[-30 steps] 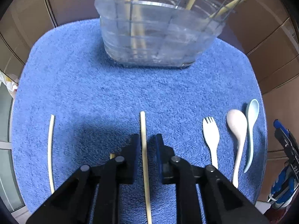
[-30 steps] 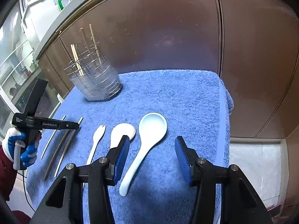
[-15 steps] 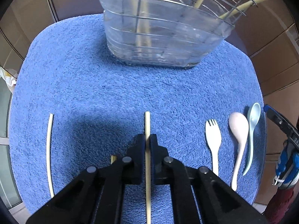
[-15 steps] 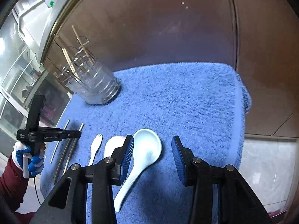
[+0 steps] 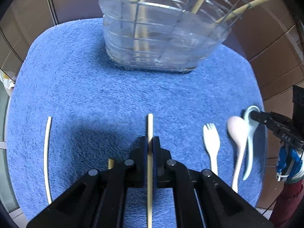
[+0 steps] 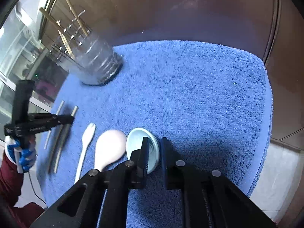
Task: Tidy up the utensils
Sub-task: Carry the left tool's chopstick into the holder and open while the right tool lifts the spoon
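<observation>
My left gripper [image 5: 150, 142] is shut on a wooden chopstick [image 5: 150, 125] that points toward the clear utensil holder [image 5: 161, 41], which has several chopsticks in it. A white chopstick [image 5: 46, 152] lies to the left; another stub [image 5: 110, 163] shows by my left finger. A white fork [image 5: 211, 144], a pink spoon [image 5: 238, 133] and a light blue spoon [image 5: 250, 133] lie at the right. My right gripper [image 6: 153, 152] is shut on the rim of the light blue spoon's bowl [image 6: 136, 144], beside the pink spoon [image 6: 110, 148] and fork [image 6: 86, 138].
Everything rests on a blue towel [image 6: 190, 95] whose right edge drops off near brown cabinet fronts [image 6: 190, 9]. The holder [image 6: 93, 64] stands at the far left in the right wrist view. My left gripper [image 6: 62, 118] shows there too, over the chopsticks.
My left gripper closed on the chopstick. My right gripper moved down and forward and closed on the light blue spoon's bowl, which tilted up on its edge.
</observation>
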